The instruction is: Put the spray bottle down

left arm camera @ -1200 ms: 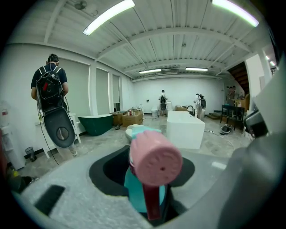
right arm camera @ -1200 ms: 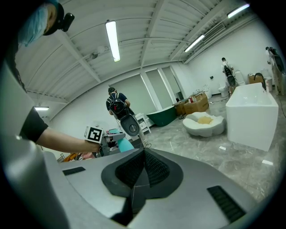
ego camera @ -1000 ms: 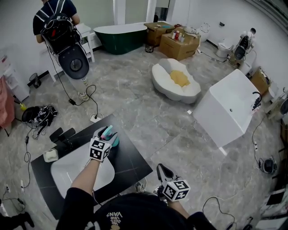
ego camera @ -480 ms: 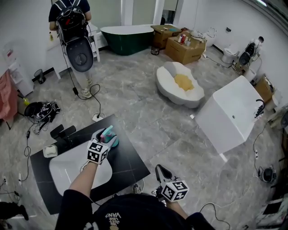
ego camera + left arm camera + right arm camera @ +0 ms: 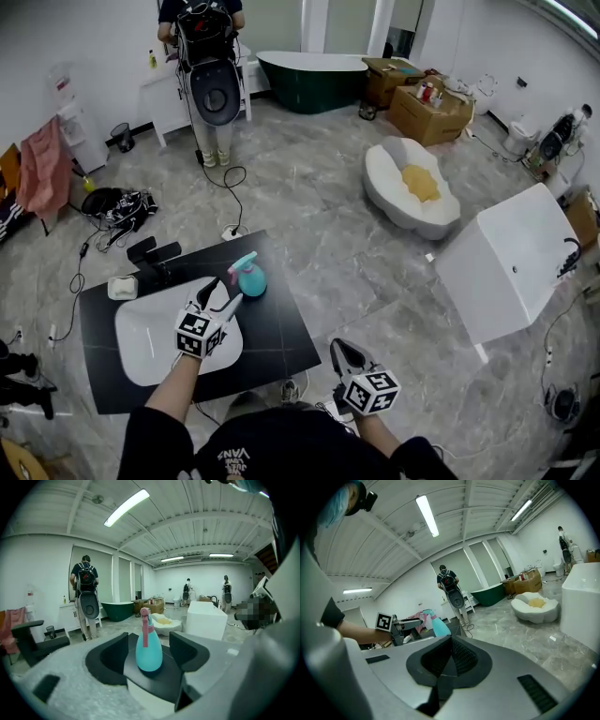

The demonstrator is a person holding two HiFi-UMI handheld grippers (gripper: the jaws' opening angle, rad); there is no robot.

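The teal spray bottle (image 5: 250, 278) with a pink trigger head stands upright on the black table top (image 5: 272, 337), beside the white basin (image 5: 150, 333). My left gripper (image 5: 223, 292) is just short of it, and its jaws have just been opening. They are spread wide, and the bottle stands just past their tips, touching neither pad. In the left gripper view the bottle (image 5: 149, 648) is centred between the two black pads (image 5: 190, 651). My right gripper (image 5: 339, 352) hangs low off the table's near right corner, shut on nothing, with its jaws (image 5: 451, 656) meeting.
A black faucet (image 5: 155, 256) and a small white dish (image 5: 122, 288) sit at the table's far left. On the marble floor are a white shell-shaped tub (image 5: 412, 187), a white rectangular tub (image 5: 511, 258), a green bathtub (image 5: 314, 75), cardboard boxes (image 5: 427, 98) and cables. A person (image 5: 208, 47) stands at the back.
The left gripper has let go of the bottle and drawn back toward me with its jaws spread. The bottle now stands alone on the table. The right gripper has stayed put.
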